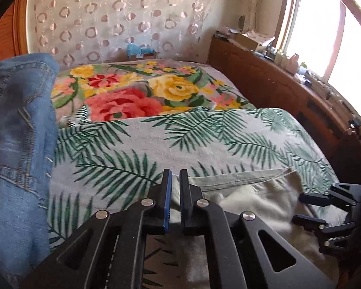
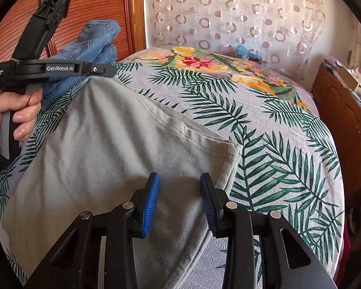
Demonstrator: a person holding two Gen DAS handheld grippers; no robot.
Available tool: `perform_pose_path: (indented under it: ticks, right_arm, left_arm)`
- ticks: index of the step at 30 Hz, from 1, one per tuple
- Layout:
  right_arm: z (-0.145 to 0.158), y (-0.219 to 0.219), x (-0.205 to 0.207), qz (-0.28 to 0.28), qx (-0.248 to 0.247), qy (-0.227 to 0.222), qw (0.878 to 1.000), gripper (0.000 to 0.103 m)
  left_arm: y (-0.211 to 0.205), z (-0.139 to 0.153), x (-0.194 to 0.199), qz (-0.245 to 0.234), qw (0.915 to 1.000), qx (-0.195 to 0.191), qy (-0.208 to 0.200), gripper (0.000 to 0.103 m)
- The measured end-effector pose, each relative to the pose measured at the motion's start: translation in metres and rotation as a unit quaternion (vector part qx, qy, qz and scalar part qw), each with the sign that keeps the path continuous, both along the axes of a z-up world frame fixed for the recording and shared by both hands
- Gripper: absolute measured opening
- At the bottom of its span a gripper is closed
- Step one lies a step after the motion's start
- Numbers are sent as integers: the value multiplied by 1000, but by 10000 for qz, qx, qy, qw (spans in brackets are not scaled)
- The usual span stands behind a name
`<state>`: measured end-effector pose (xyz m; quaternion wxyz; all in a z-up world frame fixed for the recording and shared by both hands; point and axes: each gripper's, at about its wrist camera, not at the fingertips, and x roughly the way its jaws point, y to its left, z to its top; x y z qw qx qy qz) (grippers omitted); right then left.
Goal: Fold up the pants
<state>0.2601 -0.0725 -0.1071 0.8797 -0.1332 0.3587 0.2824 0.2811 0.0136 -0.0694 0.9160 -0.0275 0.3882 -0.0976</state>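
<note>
Pants (image 2: 103,149) barely begun, spread unfolded near bed (image 2: 288,168) foot edge; left tool (image 2: 108,71) pinching one corner, right tool (image 2: 179,202) half-open, empty.

Two grippers were in the room, a left gripper (image 2: 108,71) and a right gripper (image 2: 179,202). One hand (image 2: 14,113) showed. There were two garments: one pair of grey pants (image 2: 103,144) and one pair of blue jeans (image 1: 19,132). One bed (image 1: 204,139) carried two covers: one leaf-print sheet (image 2: 276,156) and one flowered blanket (image 1: 132,91).
</note>
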Motion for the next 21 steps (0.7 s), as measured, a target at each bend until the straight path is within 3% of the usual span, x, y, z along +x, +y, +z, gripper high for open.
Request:
perform_pose_path:
  ticks: [1, 5, 14, 17, 21]
  right_arm:
    - [0, 0, 0, -2, -1, -3, 10000, 36]
    - [1, -3, 1, -22, 62, 36, 10000, 36]
    - [14, -31, -40, -379, 329, 101, 9987, 36]
    - [19, -38, -59, -435, 375, 37, 9983, 36]
    - [24, -45, -82, -499, 463, -23, 9977, 37]
  left_arm:
    - [1, 0, -2, -7, 10000, 3, 16, 9]
    - [2, 5, -17, -118, 9999, -67, 32, 43]
    - [-9, 11, -76, -373, 9989, 293, -29, 45]
    - [-10, 10, -94, -405, 9989, 223, -83, 81]
    - [-11, 10, -121, -408, 9990, 107, -130, 82]
